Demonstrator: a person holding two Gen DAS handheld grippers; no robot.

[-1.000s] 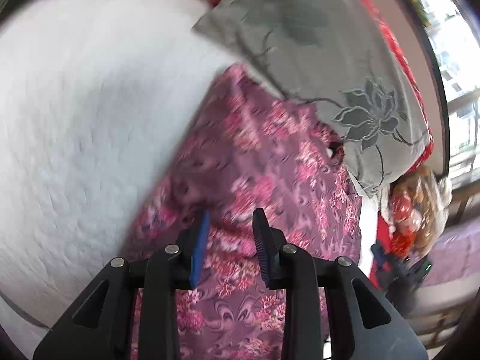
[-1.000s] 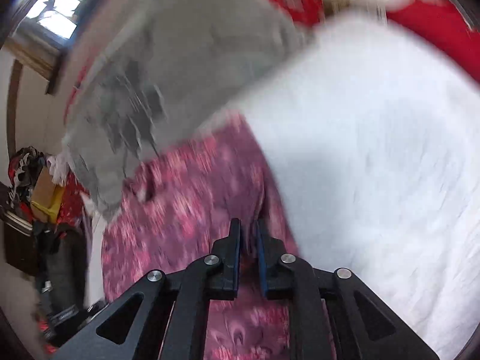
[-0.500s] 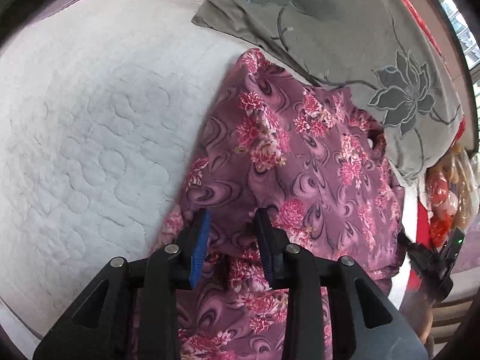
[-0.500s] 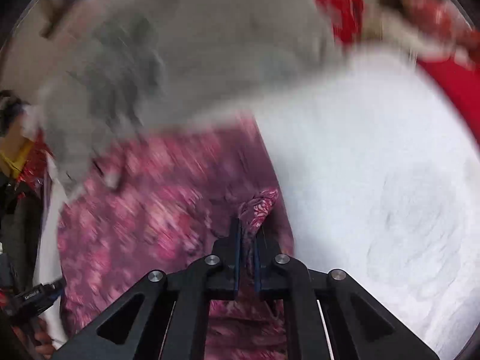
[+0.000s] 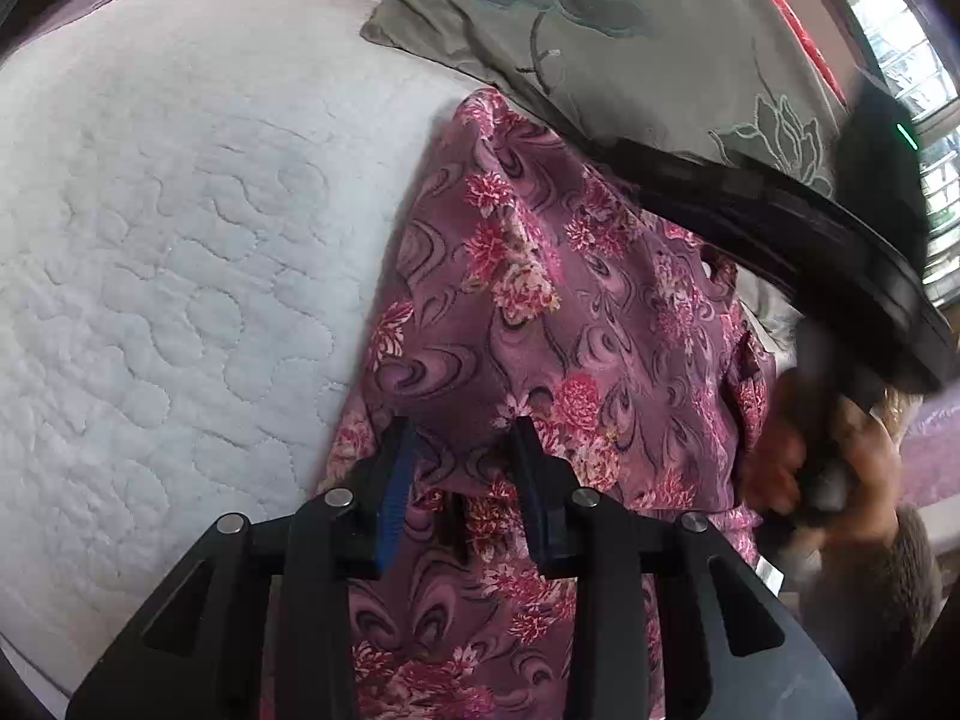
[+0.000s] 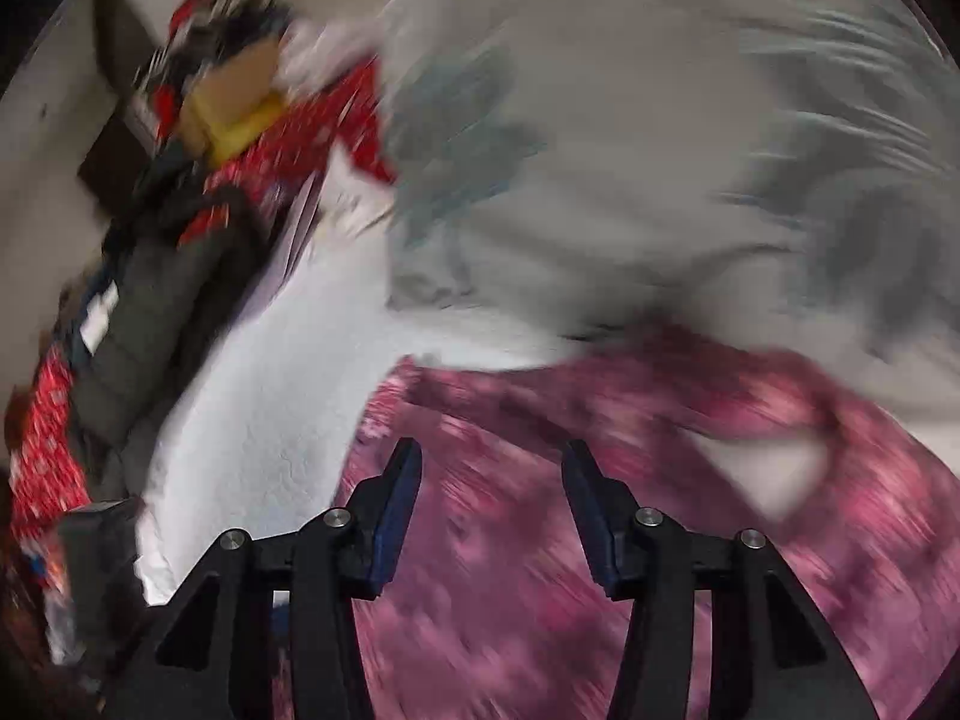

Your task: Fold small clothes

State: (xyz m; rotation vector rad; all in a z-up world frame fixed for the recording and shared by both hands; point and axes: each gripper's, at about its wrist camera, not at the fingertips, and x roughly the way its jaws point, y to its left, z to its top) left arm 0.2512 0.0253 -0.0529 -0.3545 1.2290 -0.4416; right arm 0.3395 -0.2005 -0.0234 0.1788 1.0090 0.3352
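Garment looks soft and slippery on the bed; with both grippers' fingers wide and empty, pinch a hem.

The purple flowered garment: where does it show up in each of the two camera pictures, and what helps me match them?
Left wrist view: the purple flowered garment fills the centre and bottom, lying on the white quilt, running under the camera's own open jaws.
Right wrist view: the garment is blurred across the lower right half, behind the open jaws.
Shared landmark: the grey flowered pillow borders the garment's far edge in both views.
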